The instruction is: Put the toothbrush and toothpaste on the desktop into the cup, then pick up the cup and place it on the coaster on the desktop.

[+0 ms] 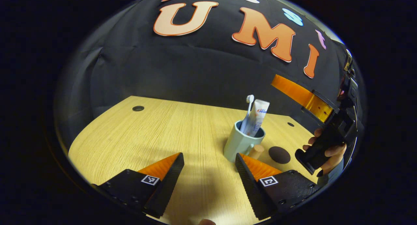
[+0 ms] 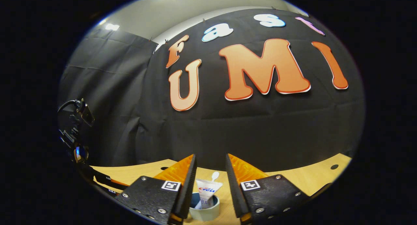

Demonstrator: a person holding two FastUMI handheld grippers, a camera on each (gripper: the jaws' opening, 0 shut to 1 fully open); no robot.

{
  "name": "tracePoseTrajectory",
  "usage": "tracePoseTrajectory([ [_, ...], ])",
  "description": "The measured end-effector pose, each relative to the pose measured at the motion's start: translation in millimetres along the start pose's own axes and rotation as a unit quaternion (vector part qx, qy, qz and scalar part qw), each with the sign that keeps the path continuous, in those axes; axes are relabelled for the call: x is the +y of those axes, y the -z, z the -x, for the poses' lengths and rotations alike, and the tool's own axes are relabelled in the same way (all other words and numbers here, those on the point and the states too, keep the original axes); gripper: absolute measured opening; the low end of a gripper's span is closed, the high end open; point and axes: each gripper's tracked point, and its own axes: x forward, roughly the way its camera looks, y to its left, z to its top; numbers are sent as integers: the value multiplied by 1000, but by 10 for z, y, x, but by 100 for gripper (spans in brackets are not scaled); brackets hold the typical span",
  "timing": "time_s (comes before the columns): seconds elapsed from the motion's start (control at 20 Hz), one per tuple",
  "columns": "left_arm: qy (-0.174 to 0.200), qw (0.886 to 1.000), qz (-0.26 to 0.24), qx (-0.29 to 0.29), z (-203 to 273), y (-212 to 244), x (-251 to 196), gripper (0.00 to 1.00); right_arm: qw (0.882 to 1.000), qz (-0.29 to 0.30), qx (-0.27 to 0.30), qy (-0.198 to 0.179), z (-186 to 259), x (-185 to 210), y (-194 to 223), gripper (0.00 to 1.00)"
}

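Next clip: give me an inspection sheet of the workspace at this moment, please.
Surface: wooden desk, with small round holes.
Job's things: toothbrush and toothpaste stand in the cup; cup rests on the desk beside the dark coaster, not on it.
Clutter: nothing seen.
Grippers: left tool open, low over the desk; right tool open above the cup, held by a hand.
Cables: one on the left tool's body.
Surroundings: black cloth wall.

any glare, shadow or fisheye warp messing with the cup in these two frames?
Left gripper view: sharp and evenly lit, cup with toothbrush and toothpaste clear; soft shadow on the desktop between the fingers; table edge bowed by fisheye. Right gripper view: cup low at the rim, partly hidden by the fingers; ceiling-light glare top left.
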Motion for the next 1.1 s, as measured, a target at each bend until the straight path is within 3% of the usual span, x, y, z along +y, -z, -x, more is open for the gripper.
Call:
tracePoseTrajectory([
  [0.15, 6, 999, -32, -7, -52, -217, -114, 95, 1000, 14, 0, 20, 313, -134, -237, 69],
  [0.2, 13, 999, -37, -4, -70, -242, -154, 95, 999, 22, -4, 24, 409, -170, -317, 80],
  [0.3, 39, 998, -42, 10, -137, -276, -295, 95, 999, 22, 1, 34, 613, -249, -435, 83],
  [0.45, 50, 996, -63, 36, -250, -342, -392, 95, 999, 33, 4, 30, 916, -321, -631, 84],
  [0.7, 75, 988, -81, 112, -425, -325, -668, 95, 997, 53, 5, 61, 1330, -628, -880, 87],
  [0.9, 52, 977, -101, 181, -592, -151, -718, 95, 995, 56, 7, 80, 1518, -787, -953, 89],
  [1.1, 35, 958, -123, 257, -765, 101, -682, 95, 995, 50, 47, 75, 1806, -894, -761, 90],
])
